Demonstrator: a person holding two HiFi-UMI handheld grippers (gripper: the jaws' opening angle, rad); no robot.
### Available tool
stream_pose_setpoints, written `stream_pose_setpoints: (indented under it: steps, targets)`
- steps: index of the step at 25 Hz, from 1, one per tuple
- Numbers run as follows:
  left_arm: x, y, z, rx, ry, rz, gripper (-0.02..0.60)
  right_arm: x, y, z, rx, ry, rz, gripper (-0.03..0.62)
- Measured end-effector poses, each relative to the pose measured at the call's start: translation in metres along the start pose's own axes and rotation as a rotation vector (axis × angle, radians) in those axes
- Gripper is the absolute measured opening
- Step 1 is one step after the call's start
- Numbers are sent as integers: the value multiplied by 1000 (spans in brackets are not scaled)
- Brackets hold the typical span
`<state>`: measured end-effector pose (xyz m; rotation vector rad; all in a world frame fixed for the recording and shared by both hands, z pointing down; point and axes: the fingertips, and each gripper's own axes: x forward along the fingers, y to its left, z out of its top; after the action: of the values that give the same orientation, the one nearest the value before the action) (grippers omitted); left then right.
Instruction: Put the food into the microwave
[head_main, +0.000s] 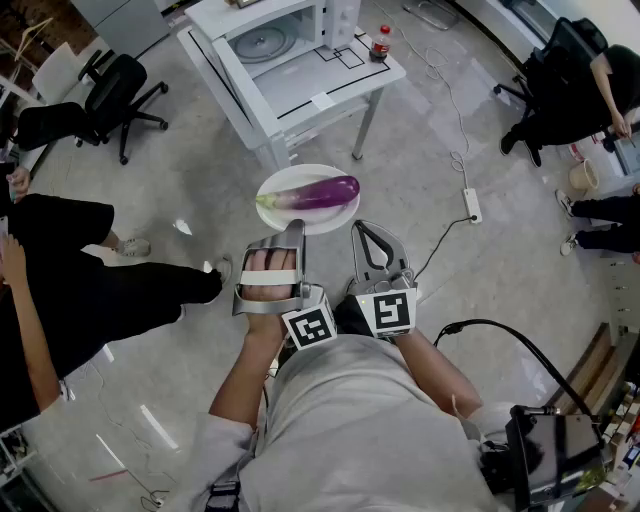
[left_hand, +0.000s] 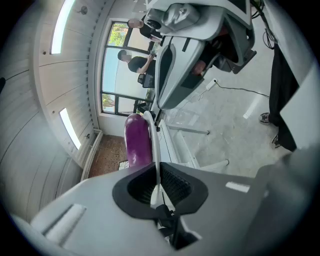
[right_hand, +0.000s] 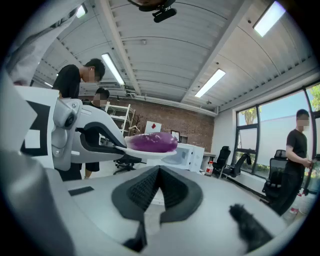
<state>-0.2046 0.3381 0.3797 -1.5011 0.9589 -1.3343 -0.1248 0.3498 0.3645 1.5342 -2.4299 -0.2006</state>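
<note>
A purple eggplant (head_main: 320, 193) lies on a white plate (head_main: 283, 211) held out in the air over the floor. My left gripper (head_main: 296, 232) is shut on the plate's near rim. In the left gripper view the plate (left_hand: 155, 145) shows edge-on between the pads, with the eggplant (left_hand: 137, 140) on its left. My right gripper (head_main: 361, 230) hangs just right of the plate, shut and holding nothing; its pads meet (right_hand: 159, 182). The white microwave (head_main: 285, 30) stands on a white table (head_main: 330, 85) ahead; its cavity and glass turntable show. The right gripper view also shows the plate (right_hand: 145, 152) and microwave (right_hand: 187, 155).
A red-capped bottle (head_main: 381, 42) stands on the table's right corner. A black office chair (head_main: 115, 90) is at the far left, and a person in black (head_main: 60, 290) stands close on my left. A power strip (head_main: 472, 205) and cables lie on the floor at right.
</note>
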Motion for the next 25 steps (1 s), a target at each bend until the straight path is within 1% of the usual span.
stream_pose_setpoints:
  steps: [6,10,13,16,19,21,25]
  targets:
    - [-5,1,3,13,-28,-1,34,-8,3,-2,27,17,-29,9]
    - [-2,-1,10,14,-51,-7,34,-10,0,-8,76,26,-44,11]
    - [3,-2,19,17,-63,-16,34,-10,-8,-11,65,43,-51,11]
    - [14,-3,28,30,-68,-19,34,-6,-19,-16,58,50,-61,11]
    - [27,-3,34,30,-51,-22,34,1,-32,-26,77,53,-66,11]
    - [39,1,41,23,-42,-20,34,8,-48,-32,86,56,-69,11]
    - [70,9,57,35,-24,-9,34,32,-83,-40,71,42,-62,11]
